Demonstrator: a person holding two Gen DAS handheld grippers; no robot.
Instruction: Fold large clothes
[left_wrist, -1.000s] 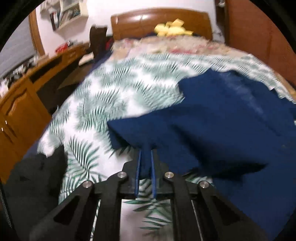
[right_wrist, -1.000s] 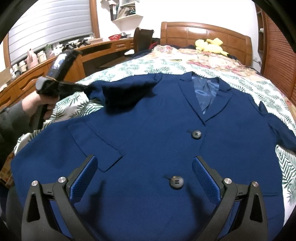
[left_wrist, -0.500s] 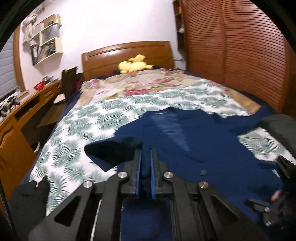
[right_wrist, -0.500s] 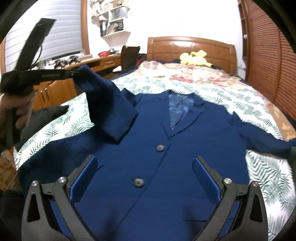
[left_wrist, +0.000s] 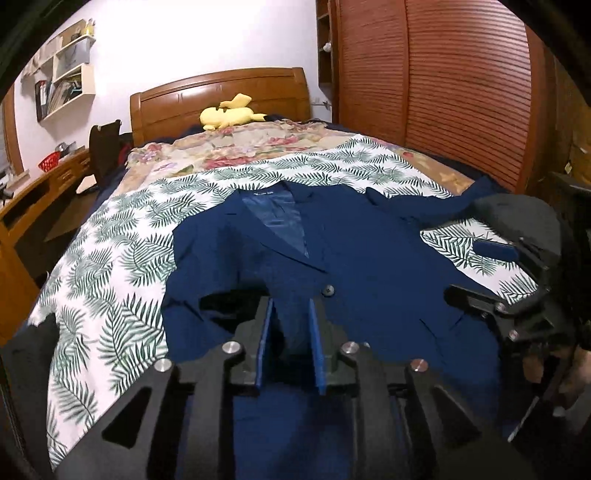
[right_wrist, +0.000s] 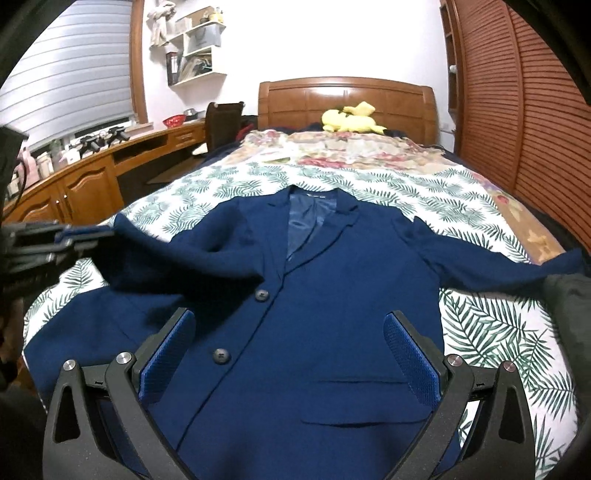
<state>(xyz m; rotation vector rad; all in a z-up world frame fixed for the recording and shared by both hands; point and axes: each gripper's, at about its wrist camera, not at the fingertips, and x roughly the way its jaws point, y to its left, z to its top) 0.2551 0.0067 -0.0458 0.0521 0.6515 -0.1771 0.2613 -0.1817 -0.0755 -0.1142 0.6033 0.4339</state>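
A navy blazer (left_wrist: 373, 254) (right_wrist: 351, 280) lies face up on the bed, collar toward the headboard. Its left sleeve (right_wrist: 177, 254) is drawn across the chest. The cuff (left_wrist: 293, 321) sits loosely between the blue pads of my left gripper (left_wrist: 291, 306) (right_wrist: 85, 236), whose jaws are opening with a gap beside the cloth. The other sleeve (right_wrist: 498, 258) stretches flat to the right. My right gripper (right_wrist: 290, 317) (left_wrist: 480, 273) hovers wide open over the buttoned front with nothing between its fingers.
A palm-leaf sheet (right_wrist: 491, 325) covers the bed, with a floral blanket (right_wrist: 351, 151) and a yellow plush toy (right_wrist: 351, 118) by the wooden headboard (left_wrist: 221, 92). A desk (right_wrist: 85, 181) and chair (right_wrist: 221, 122) stand left, louvred wardrobe doors (left_wrist: 461, 92) right. Dark clothes (right_wrist: 565, 295) lie at the bed's right edge.
My left gripper carried the sleeve from the bed's left side over the jacket's front, and its pads have parted. My right gripper rose slightly and stayed open.
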